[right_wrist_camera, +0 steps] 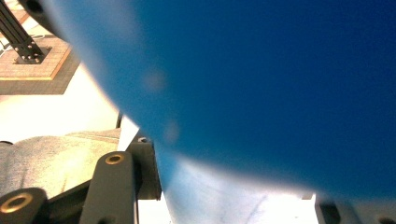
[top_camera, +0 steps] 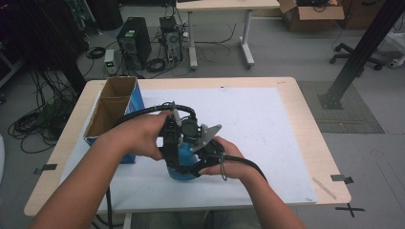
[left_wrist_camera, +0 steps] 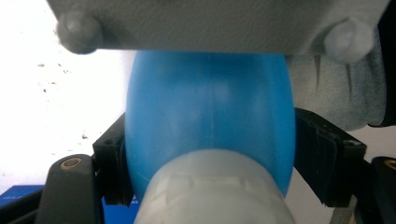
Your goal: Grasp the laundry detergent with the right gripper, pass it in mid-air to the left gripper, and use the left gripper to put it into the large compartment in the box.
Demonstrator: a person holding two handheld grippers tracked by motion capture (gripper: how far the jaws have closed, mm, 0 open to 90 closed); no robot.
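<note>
High view: both hands meet over the white mat [top_camera: 267, 119] near the table's front edge, beside an open cardboard box [top_camera: 112, 107]. The left gripper [left_wrist_camera: 210, 154] clamps a blue bottle [left_wrist_camera: 210, 121] (pale cap toward its camera). The right gripper [top_camera: 203, 152] presses against the bottle's body; its grip cannot be told.

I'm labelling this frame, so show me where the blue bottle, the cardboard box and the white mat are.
blue bottle [left_wrist_camera: 210, 116]: left gripper view, middle of its rounded body.
cardboard box [top_camera: 111, 103]: high view, inner divider wall.
white mat [top_camera: 260, 124]: high view, bare stretch right of the hands.
</note>
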